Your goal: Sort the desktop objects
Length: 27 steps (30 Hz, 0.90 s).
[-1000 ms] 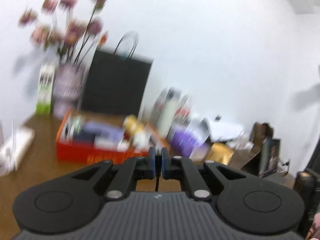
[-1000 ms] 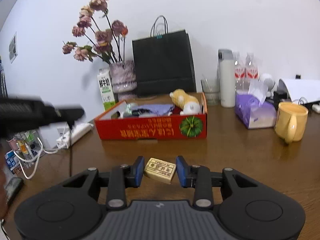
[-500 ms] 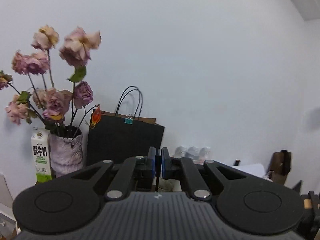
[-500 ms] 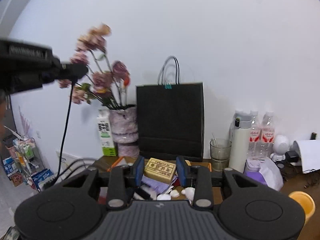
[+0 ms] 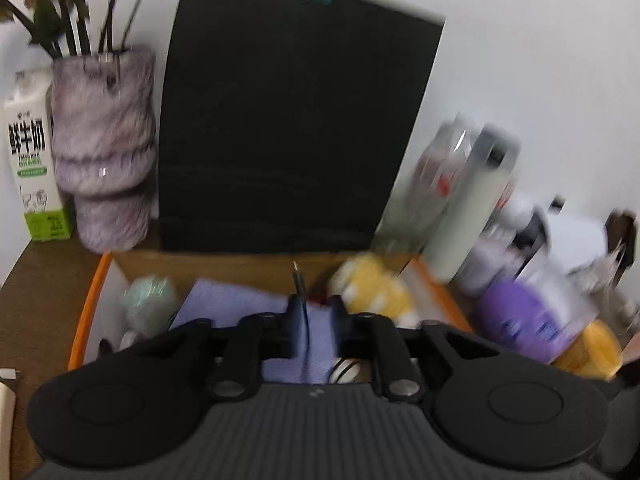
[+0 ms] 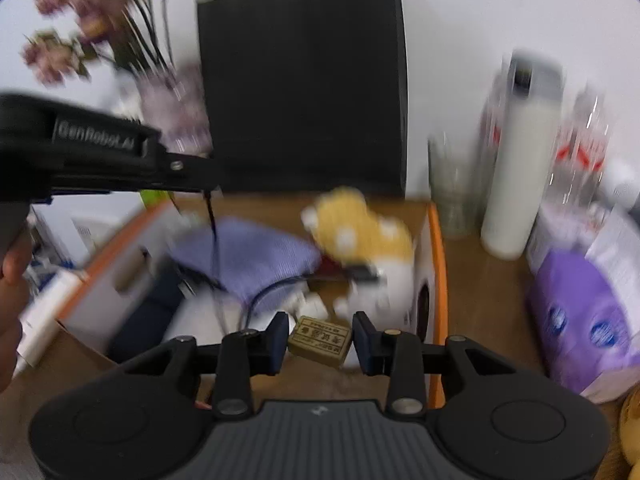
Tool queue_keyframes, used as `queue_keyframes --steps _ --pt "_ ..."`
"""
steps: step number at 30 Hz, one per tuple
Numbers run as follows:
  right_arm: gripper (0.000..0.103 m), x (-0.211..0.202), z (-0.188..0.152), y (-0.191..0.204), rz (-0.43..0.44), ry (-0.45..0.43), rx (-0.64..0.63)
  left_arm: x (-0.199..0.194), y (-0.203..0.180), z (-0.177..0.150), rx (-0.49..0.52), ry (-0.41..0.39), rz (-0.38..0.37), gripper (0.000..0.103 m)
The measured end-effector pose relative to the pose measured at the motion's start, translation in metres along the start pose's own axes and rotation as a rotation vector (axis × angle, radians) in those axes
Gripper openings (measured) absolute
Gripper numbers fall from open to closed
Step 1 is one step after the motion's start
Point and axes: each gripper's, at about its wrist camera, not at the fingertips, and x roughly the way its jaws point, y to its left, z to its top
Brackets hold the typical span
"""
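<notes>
A milk carton (image 5: 34,160) stands at the far left of the wooden table (image 5: 40,280), touching a mottled purple vase (image 5: 105,148) of dried flowers (image 6: 60,36); just right of the vase a black paper bag (image 5: 296,120) leans on the wall, directly behind the orange-rimmed box (image 5: 90,300); inside the box lie a pale green bundle (image 5: 150,304), a lilac cloth (image 5: 236,304) and a yellow plush toy (image 5: 372,288), all blurred. The left tongs (image 5: 316,312) hang over the box with their jaws opening; a thin dark cable (image 5: 299,288) dangles along the left pad, and whether that pad touches it I cannot tell. From the right wrist view, the left tool reaches in from the left, the same cable (image 6: 212,232) dropping from its tip toward the cloth (image 6: 248,256). The right tongs (image 6: 320,338) are closed on a small tan block (image 6: 320,340) with printed characters, held above the near part of the box (image 6: 436,248). Further right stand a glass (image 6: 452,188), a white flask (image 6: 520,160), clear bottles (image 6: 580,148) and a purple tissue pack (image 6: 580,320).
</notes>
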Motion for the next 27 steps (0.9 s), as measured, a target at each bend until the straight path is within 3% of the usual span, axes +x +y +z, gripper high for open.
queue_keyframes --steps 3,4,5,9,13,17,27 --pt "0.040 0.014 -0.005 -0.005 0.026 0.077 0.023 -0.005 0.007 -0.017 -0.010 -0.011 0.032 0.078" --pt "0.054 0.010 -0.007 -0.004 0.026 0.077 0.026 -0.012 0.008 -0.022 -0.019 -0.028 0.040 0.081" --pt "0.059 0.007 -0.009 -0.003 0.025 0.068 0.033 -0.019 0.008 -0.028 -0.030 -0.038 0.046 0.085" --pt "0.064 -0.020 -0.008 0.000 0.027 0.013 0.061 -0.055 0.003 -0.047 -0.120 -0.053 0.116 0.101" --pt "0.077 -0.049 -0.019 0.011 -0.026 -0.057 0.021 -0.098 0.000 -0.085 -0.167 -0.085 0.103 0.103" --pt "0.077 -0.074 -0.046 0.023 -0.048 -0.087 -0.006 -0.119 -0.002 -0.115 -0.166 -0.052 0.130 0.103" --pt "0.078 -0.128 -0.137 0.057 -0.046 -0.122 -0.007 -0.170 -0.003 -0.197 -0.084 0.009 0.116 0.103"
